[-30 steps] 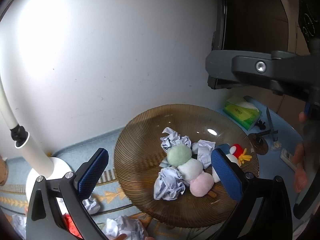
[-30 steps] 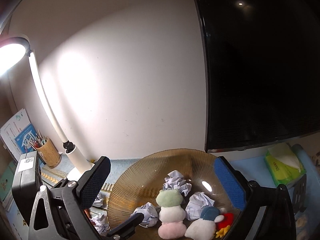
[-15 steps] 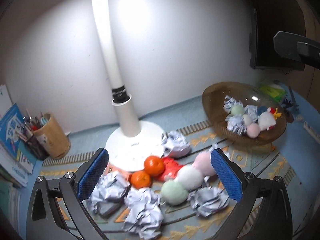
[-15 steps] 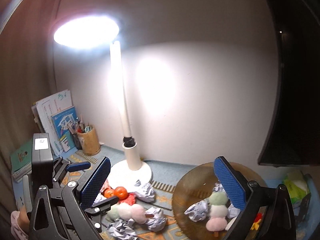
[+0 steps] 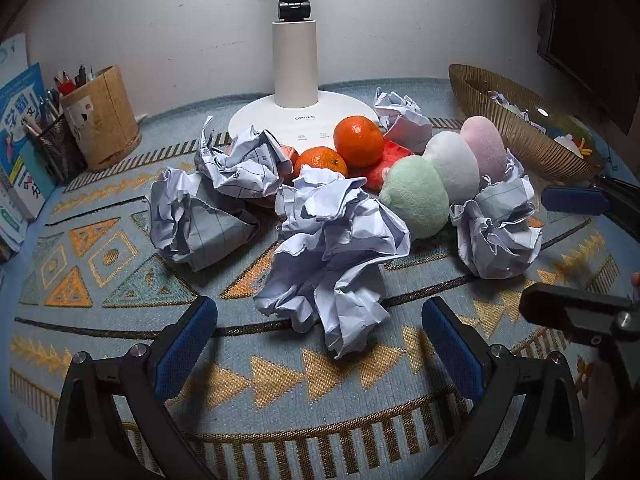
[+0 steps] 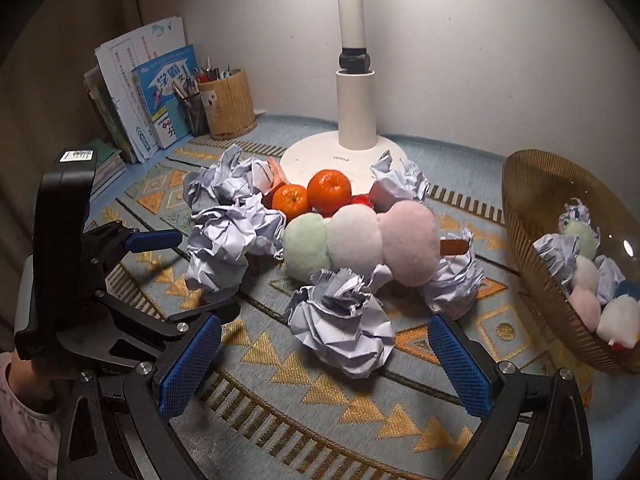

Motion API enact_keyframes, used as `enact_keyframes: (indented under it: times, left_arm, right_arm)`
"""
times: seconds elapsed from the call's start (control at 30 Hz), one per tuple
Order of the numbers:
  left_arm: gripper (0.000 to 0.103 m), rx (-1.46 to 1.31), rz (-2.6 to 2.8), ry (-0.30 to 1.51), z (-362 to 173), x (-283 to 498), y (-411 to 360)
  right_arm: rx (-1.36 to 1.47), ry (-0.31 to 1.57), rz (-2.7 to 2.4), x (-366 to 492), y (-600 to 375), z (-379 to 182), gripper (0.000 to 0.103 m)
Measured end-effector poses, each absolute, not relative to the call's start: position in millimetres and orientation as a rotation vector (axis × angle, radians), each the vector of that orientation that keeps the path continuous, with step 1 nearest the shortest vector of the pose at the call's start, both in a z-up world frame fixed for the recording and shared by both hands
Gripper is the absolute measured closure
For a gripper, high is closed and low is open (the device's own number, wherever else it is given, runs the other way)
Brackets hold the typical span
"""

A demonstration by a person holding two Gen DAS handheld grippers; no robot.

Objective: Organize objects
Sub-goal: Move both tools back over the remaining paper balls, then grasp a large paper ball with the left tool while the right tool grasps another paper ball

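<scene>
Left gripper [image 5: 320,340] and right gripper [image 6: 324,364], jaws wide and holding nothing, each hang just short of a separate paper ball, left [image 5: 336,256], right [image 6: 344,332]. Behind these on the patterned worktop [image 5: 120,264]: more crumpled paper, a plush dango [image 6: 360,240], and two oranges [image 5: 358,140] beside the lamp base [image 5: 300,118]. To the right, a brown bowl [image 6: 532,208] holds paper and plush toys.
</scene>
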State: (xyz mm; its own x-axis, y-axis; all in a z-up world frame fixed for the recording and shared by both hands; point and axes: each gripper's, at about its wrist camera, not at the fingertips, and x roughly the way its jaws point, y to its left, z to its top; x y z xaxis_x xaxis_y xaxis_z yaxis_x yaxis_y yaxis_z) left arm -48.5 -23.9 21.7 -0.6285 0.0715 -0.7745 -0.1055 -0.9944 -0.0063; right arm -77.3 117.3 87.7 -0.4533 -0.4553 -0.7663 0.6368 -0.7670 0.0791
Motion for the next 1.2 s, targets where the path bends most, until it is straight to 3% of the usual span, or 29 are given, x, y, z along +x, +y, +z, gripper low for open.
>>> enact_keyframes:
  times: [0.27, 0.53, 1.1, 1.17, 1.2]
  left_arm:
    - [0.001, -1.373, 2.731, 0.05, 13, -58, -28]
    - [0.001, -1.391, 2.754, 0.021, 13, -64, -38]
    - [0.001, -1.399, 2.768, 0.013, 11, -68, -40]
    - [0.001, -1.396, 2.768, 0.011, 11, -68, -40]
    - [0.002, -1.394, 2.768, 0.009, 11, -67, -40]
  right_arm:
    - [1.144, 0.127, -2.19, -101, 128, 57, 0.0]
    - [1.141, 0.296, -2.244, -95, 115, 52, 0.0]
    - [1.147, 0.362, -2.258, -96, 106, 50, 0.0]
    - [1.138, 0.362, -2.258, -96, 106, 51, 0.002]
    - [1.129, 0.361, -2.263, -95, 106, 52, 0.008]
